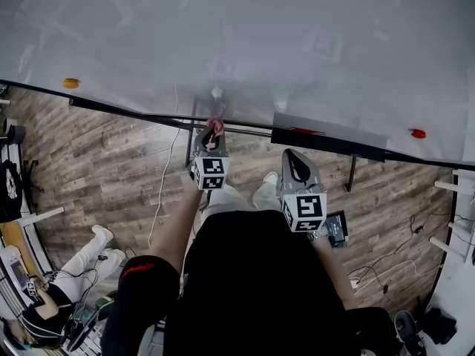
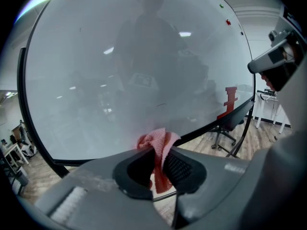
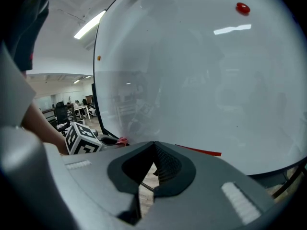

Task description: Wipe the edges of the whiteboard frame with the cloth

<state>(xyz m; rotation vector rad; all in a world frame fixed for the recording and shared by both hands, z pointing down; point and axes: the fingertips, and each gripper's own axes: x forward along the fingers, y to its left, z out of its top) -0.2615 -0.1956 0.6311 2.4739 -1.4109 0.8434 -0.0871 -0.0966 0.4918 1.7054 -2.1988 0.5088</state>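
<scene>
Cloth [image 2: 162, 143] pink, clamped in L gripper [image 1: 213, 133] | at whiteboard frame [image 1: 111, 107] lower edge | R gripper [image 3: 153, 145] to right, jaws together, empty

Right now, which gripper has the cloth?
The left gripper: its jaws are shut on the pink cloth. The right gripper has its jaws together with nothing between them.

Your left gripper [image 1: 214, 133]: reaches forward, further out than right, jaws clamped on cloth [image 2: 158, 145]. Your left forearm [image 1: 175, 232]: bare, stretched ahead, dark sleeve [image 1: 137, 295] at elbow. Your right gripper [image 3: 154, 146]: nearer your body, jaws closed tip to tip, nothing between. Your right forearm [image 1: 335, 269]: tucked close to torso. Grippers side by side, apart, both pointing forward.
</scene>
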